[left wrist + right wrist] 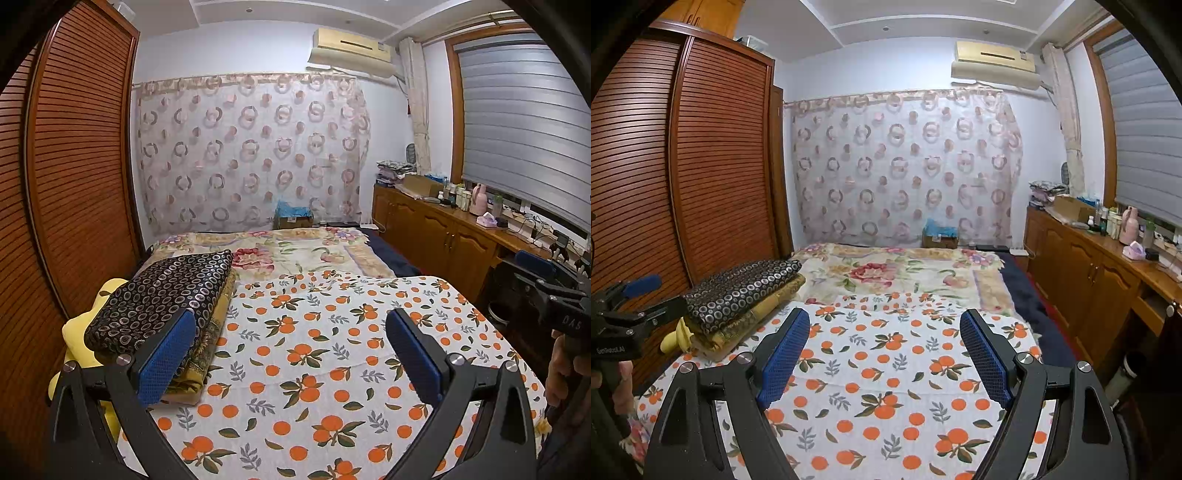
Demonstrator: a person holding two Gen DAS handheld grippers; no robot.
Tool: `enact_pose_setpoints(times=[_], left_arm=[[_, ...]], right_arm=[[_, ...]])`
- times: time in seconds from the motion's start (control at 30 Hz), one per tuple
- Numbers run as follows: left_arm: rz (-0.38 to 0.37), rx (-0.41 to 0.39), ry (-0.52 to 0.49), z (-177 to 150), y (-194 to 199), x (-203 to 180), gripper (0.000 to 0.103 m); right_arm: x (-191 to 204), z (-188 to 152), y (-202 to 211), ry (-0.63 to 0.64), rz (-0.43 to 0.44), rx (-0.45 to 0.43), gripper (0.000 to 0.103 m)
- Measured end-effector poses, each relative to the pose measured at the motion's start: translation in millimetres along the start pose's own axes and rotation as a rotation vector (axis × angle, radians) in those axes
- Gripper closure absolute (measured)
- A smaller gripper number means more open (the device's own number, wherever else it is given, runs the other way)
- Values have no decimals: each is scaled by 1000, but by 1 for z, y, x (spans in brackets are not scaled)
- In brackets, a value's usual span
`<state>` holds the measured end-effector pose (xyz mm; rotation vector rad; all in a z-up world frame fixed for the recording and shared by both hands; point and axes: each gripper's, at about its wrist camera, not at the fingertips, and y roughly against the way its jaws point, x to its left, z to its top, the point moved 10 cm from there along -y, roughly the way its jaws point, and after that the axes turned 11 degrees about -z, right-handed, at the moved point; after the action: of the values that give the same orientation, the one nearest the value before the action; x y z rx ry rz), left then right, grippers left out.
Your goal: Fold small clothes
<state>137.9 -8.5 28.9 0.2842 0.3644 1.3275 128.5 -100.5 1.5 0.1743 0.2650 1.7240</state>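
At the far left stands a brown louvred wardrobe (74, 166), running alongside the bed (303, 251). Next to it, on the left part of the bed, lies a stack of folded cloths (162, 306): a black piece with a ring pattern on top, a yellowish patterned one beneath, and a pale yellow item (74, 332) poking out at the stack's near-left corner.

The left gripper (290, 354) hovers above the bedding with its blue-padded fingers spread wide and nothing between them; its left pad (166, 362) sits in front of the stack's near edge in the left wrist view. Beneath and ahead of it spreads the orange-print cloth (332, 350), lying flat on the near part of the bed, with a floral bedspread (295, 254) beyond it.

The right gripper (886, 354) also hangs over the orange-print cloth (886, 369), fingers wide apart and empty. Both grippers are side by side, each visible at the edge of the other's camera.

Behind the bed hangs a sheer curtain with circles (251, 151), and an air conditioner (351, 48) is mounted above it. On the right, a wooden cabinet (443, 236) carrying bottles and boxes runs under a window with a grey blind (517, 122).
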Motion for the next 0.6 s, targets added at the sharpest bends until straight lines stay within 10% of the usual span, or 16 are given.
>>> enact_pose_setpoints(times=[0.6], left_arm=[[-1, -1, 1, 0, 0, 0, 0]], right_arm=[[-2, -1, 0, 3, 7, 0, 18]])
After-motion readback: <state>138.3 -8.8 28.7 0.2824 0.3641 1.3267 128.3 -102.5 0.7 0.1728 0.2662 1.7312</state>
